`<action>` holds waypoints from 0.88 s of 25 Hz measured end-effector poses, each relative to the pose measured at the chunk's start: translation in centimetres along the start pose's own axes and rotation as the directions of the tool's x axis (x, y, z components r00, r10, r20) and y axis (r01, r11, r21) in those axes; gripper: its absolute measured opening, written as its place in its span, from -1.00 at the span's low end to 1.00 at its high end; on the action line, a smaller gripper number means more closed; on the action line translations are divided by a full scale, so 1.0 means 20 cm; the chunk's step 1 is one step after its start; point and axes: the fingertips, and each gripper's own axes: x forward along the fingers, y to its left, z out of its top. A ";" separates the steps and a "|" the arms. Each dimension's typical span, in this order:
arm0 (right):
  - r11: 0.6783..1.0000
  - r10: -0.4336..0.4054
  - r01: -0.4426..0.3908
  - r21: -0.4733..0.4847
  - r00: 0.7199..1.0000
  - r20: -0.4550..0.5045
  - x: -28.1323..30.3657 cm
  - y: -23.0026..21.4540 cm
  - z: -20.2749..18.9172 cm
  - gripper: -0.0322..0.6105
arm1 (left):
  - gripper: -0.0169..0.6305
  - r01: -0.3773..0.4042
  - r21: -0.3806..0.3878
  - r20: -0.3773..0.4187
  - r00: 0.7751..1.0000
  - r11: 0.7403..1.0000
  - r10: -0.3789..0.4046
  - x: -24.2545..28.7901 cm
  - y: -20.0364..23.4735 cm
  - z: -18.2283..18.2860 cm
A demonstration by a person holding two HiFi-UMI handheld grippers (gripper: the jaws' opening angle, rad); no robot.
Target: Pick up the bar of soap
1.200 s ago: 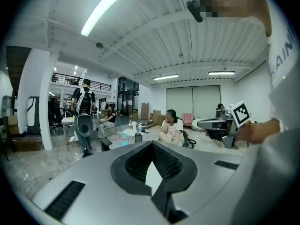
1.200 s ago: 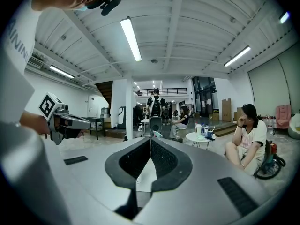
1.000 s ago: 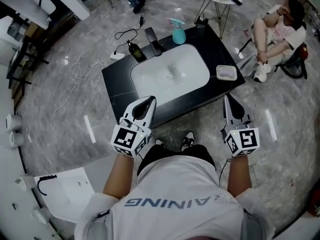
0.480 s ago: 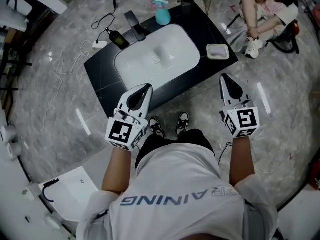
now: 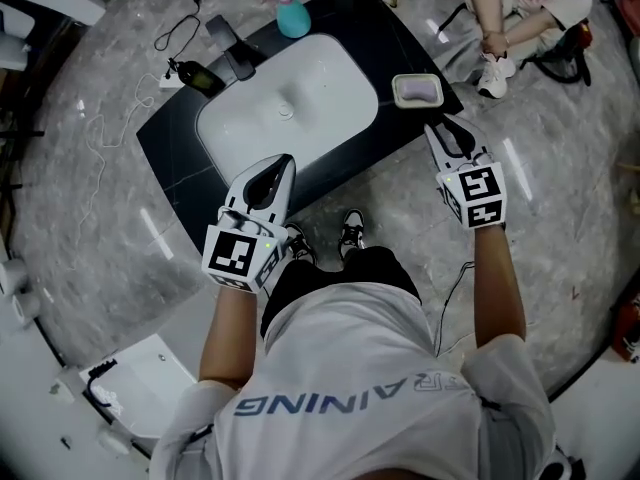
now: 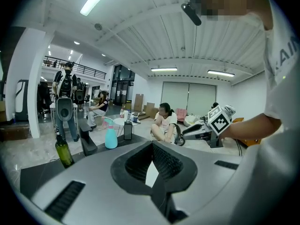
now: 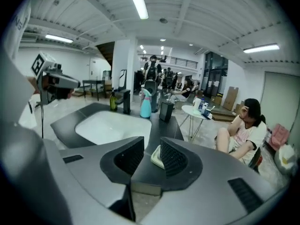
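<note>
— What is seen at the left?
— The left hand-held gripper (image 5: 279, 170) is held at the near edge of the bench (image 5: 165, 153), before the sink (image 5: 285, 108). Its jaws are pressed together, with nothing between them. The task's thing is well apart from it, off to the right.
— Where is the bar of soap (image 5: 418, 88) found?
— It is laid in a soap dish (image 5: 397, 92) at the bench's right end, right of the sink. Its long axis is judged to run roughly left to right.
— Which hand is nearer?
— The right hand-held gripper (image 5: 450, 133) is. It is pointed at the dish from the near side, tips close to the rim but apart from it. Its jaws have just been opening and are spread part-way. Nothing is pinched, and the dish is seen through the gap, just far of the tips. Since the jaws are set across the bar's length, a wider spread or a turn of the wrist may be called for.
</note>
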 end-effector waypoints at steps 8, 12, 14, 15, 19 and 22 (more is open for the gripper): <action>0.949 0.102 -0.178 -0.261 0.954 -0.281 0.42 -0.18 -0.21 -0.35 | -0.94 0.023 -0.011 -0.030 0.999 1.000 -0.024 0.25 0.01 -0.03; 0.880 0.150 -0.315 -0.357 0.895 -0.420 0.53 -0.22 -0.28 -0.28 | -0.94 0.024 -0.013 -0.043 0.999 1.000 -0.025 0.33 0.01 -0.05; 0.825 0.164 -0.390 -0.408 0.858 -0.487 0.58 -0.23 -0.34 -0.27 | -0.94 0.015 -0.018 -0.050 0.999 1.000 -0.016 0.35 0.02 -0.07; 0.796 0.166 -0.425 -0.430 0.837 -0.521 0.60 -0.24 -0.37 -0.27 | -0.94 0.010 -0.020 -0.053 0.999 1.000 -0.011 0.36 0.03 -0.07; 0.703 0.168 -0.545 -0.456 0.751 -0.639 0.70 -0.26 -0.48 -0.27 | -0.94 -0.010 -0.034 -0.064 0.998 0.999 0.008 0.39 0.07 -0.11; 0.657 0.182 -0.608 -0.445 0.701 -0.689 0.76 -0.27 -0.53 -0.27 | -0.94 -0.025 -0.047 -0.075 0.997 0.999 0.021 0.38 0.09 -0.16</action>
